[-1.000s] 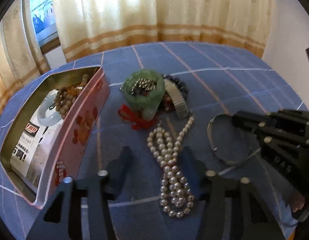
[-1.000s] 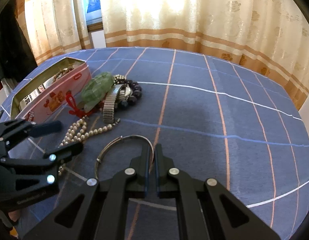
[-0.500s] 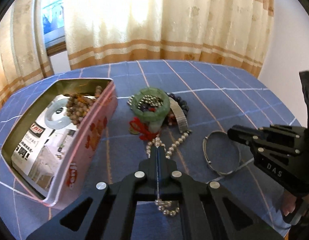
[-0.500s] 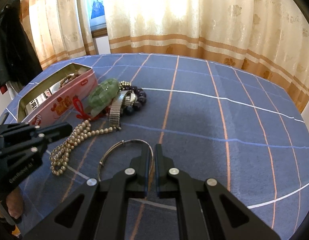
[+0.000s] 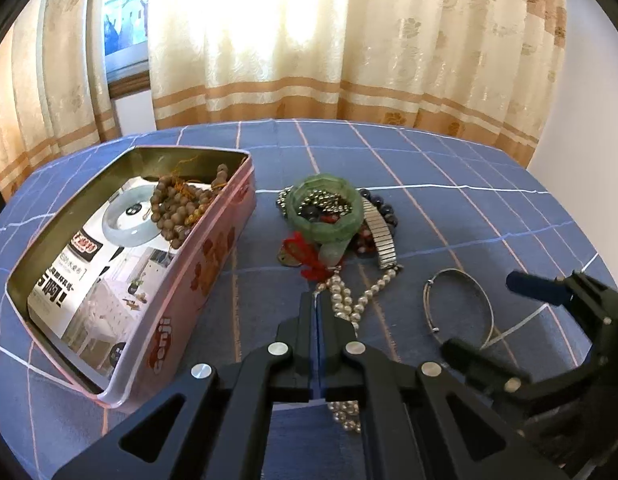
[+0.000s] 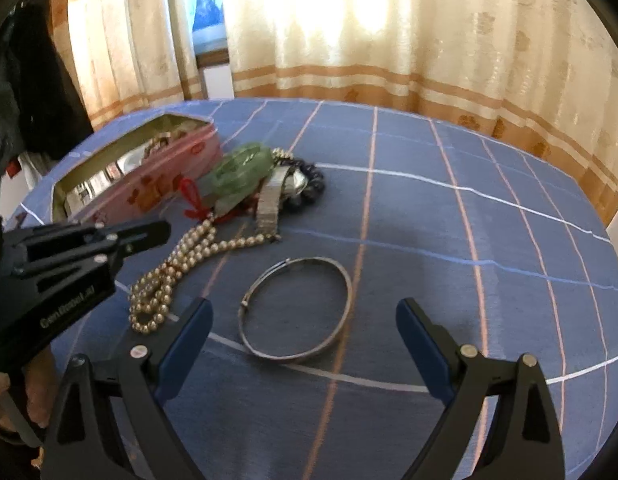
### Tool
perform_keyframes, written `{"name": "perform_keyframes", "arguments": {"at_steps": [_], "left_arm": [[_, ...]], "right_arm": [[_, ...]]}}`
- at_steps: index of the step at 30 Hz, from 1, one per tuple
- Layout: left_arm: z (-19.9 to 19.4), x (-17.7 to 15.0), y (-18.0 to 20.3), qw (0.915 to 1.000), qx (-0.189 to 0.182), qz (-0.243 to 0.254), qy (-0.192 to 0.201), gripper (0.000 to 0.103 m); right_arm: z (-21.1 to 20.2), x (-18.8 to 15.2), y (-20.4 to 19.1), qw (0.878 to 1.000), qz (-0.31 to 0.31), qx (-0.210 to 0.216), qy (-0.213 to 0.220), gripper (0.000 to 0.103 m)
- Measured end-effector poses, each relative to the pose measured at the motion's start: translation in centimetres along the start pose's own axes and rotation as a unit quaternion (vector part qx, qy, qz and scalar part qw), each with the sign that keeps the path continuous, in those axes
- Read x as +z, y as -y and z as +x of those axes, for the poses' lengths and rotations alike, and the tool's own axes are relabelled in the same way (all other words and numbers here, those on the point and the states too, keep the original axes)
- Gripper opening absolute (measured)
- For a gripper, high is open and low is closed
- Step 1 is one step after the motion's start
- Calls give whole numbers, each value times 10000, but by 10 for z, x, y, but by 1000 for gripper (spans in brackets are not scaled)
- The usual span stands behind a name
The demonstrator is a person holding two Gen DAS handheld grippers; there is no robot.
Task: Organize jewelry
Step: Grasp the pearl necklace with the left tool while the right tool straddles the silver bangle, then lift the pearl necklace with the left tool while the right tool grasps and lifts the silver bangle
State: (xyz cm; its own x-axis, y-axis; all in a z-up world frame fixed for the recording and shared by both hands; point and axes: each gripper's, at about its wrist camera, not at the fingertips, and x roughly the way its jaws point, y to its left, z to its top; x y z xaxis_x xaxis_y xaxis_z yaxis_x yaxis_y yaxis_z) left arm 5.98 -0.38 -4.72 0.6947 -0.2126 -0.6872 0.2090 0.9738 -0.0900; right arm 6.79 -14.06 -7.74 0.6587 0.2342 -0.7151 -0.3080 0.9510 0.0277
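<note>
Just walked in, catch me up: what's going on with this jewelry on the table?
A person with a gripper in each hand is sorting jewelry into a pink tin. The left gripper is shut beside the pearl necklace, which lies on the cloth. The right gripper has just been opening; its fingers stand wide, gripping nothing, facing the silver bangle. Brown beads and a pale bangle are in the tin; a green jade piece and a watch sit piled nearby.

Blue checked cloth (image 6: 429,216); pink tin (image 5: 197,280); green bangle (image 5: 325,212); white, perhaps cream, pearls (image 6: 177,276).
</note>
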Motion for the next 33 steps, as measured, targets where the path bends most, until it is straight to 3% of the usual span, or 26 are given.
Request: {"name": "perform_keyframes", "arguments": {"at_steps": [4, 7, 11, 19, 24, 25, 28, 29, 33], "left_arm": [[1, -1, -2, 10000, -8, -53, -40, 3], [2, -1, 0, 10000, -47, 40, -63, 6], [2, -2, 8, 9995, -136, 206, -198, 8], [6, -3, 9, 9985, -395, 39, -377, 10], [-5, 1, 15, 9988, -463, 19, -184, 11], [-4, 2, 19, 9988, -439, 62, -223, 17], [3, -1, 20, 9986, -434, 76, -296, 50], [3, -2, 20, 9989, -381, 54, -267, 56], [4, -3, 19, 9991, -255, 51, -343, 57]], "right_arm": [[14, 0, -2, 9994, -39, 29, -341, 92], [11, 0, 4, 9996, 52, -139, -260, 68], [10, 1, 11, 9996, 99, -151, -238, 67], [2, 0, 30, 9988, 419, -234, -107, 67], [-1, -1, 33, 9986, 505, -117, -68, 67], [-1, -1, 33, 9986, 512, -90, -66, 67], [-1, -2, 37, 9984, 555, -1, -62, 67], [-1, -2, 38, 9983, 576, 28, -50, 67], [-2, -2, 40, 9979, 643, 104, -15, 67]]}}
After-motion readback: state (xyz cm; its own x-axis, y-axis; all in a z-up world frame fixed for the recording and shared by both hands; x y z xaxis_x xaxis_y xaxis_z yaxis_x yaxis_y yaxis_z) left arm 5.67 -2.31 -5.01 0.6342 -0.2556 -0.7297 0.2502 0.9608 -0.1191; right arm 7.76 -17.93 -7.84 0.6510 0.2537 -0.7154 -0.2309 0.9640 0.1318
